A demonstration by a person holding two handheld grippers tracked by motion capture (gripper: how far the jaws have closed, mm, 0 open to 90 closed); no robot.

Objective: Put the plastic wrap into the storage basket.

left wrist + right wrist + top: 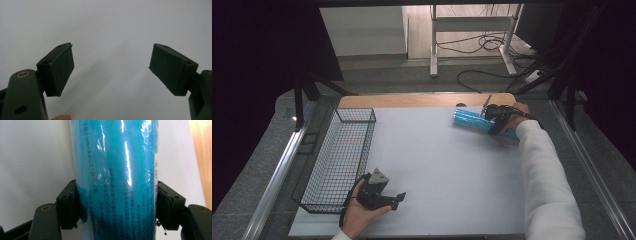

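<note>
Lying on its side in the upper right of the high view, on the white table sheet [447, 165] near its far edge: a blue shiny-wrapped cylindrical package [468, 119], angled slightly, with printed text running along its length in the right gripper view. Being clamped across its width by the right gripper [492, 124], both black pads pressing into the wrap at either side in the right gripper view, the film dimpling a little at the left pad. Reaching in from the lower right of the high view, a white sleeve [542, 175] leading up to that gripper.

Resting at the lower left of the high view, just beside the near right corner of the black wire basket [339, 160]: the left gripper [394, 200], jaws standing apart with nothing but bare white surface between them in the left gripper view.

Judging the step in hand as the grasp, just about completed, with the package not yet lifted. Likely calling next for a straight lift, then a carry across toward the basket at left, keeping the grip firm, the slick wrap possibly sliding between the pads.
</note>
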